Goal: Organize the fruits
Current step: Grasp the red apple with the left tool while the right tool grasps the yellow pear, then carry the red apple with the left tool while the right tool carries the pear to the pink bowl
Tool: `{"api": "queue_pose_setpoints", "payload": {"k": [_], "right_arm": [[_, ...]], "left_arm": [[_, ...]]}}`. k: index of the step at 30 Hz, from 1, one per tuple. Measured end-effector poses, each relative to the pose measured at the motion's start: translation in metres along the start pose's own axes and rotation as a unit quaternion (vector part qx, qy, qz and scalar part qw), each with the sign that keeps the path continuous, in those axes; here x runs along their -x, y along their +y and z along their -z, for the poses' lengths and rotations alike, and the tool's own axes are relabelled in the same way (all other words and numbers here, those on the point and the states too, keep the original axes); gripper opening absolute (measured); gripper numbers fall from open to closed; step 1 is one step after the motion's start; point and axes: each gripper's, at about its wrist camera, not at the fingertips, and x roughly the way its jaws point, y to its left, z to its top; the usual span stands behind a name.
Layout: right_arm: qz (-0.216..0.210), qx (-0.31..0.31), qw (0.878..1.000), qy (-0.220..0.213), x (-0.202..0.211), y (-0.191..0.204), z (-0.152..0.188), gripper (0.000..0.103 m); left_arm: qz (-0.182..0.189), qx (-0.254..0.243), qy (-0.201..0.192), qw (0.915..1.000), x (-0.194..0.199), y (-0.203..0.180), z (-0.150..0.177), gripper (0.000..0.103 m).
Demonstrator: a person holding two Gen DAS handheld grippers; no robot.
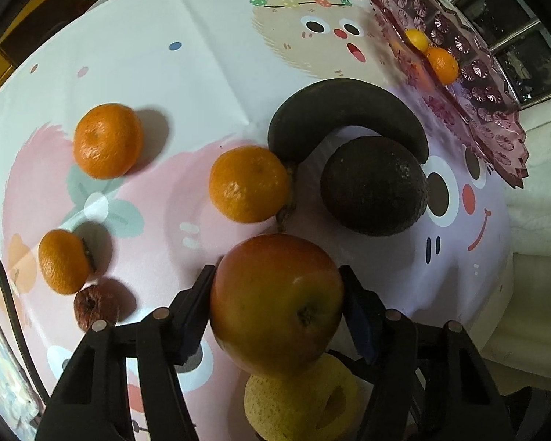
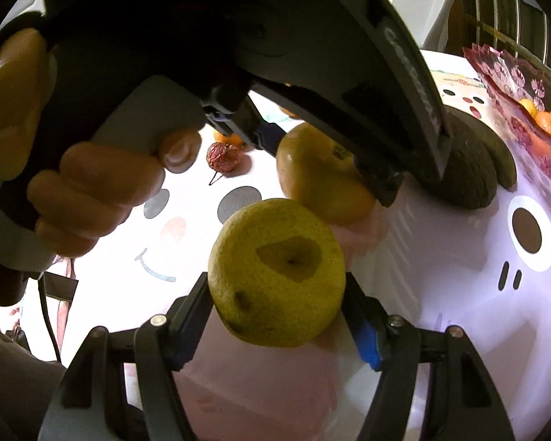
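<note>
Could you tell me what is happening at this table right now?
A person is sorting fruit with a handheld gripper in each hand. The left gripper is shut on a red-yellow apple, and the right gripper is shut on a yellow pear. Tangerines, a dark banana, an avocado and a small shrivelled fruit lie on the tablecloth. The pink glass dish already holds a few small oranges.

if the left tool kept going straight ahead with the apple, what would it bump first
Most likely the mandarin or the avocado: both lie just beyond the apple held in the left tool, with the dark banana behind them. Fisheye depth is unclear, so the tool may pass above them.
</note>
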Motion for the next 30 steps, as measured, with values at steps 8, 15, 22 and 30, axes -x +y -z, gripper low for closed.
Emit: {"api": "queue_pose_setpoints", "payload": {"k": [8, 15, 22, 30], "right_arm": [[0.013, -0.007, 1.0, 0.0, 0.014, 0.003, -0.012, 0.068], [0.03, -0.033, 0.999, -0.027, 0.054, 0.014, -0.014, 0.068], [0.061, -0.051, 0.996, -0.049, 0.101, 0.02, -0.012, 0.068], [0.078, -0.083, 0.991, -0.067, 0.143, 0.008, -0.006, 0.068]], "left_arm": [[-0.003, 0.012, -0.017, 0.9998, 0.036, 0.008, 0.017, 0.064], [-0.012, 0.026, -0.037, 0.9989, 0.086, 0.015, 0.045, 0.064], [-0.016, 0.038, -0.057, 0.9975, 0.135, 0.02, 0.081, 0.064], [-0.027, 0.052, -0.062, 0.9963, 0.16, 0.007, 0.106, 0.064]]}}
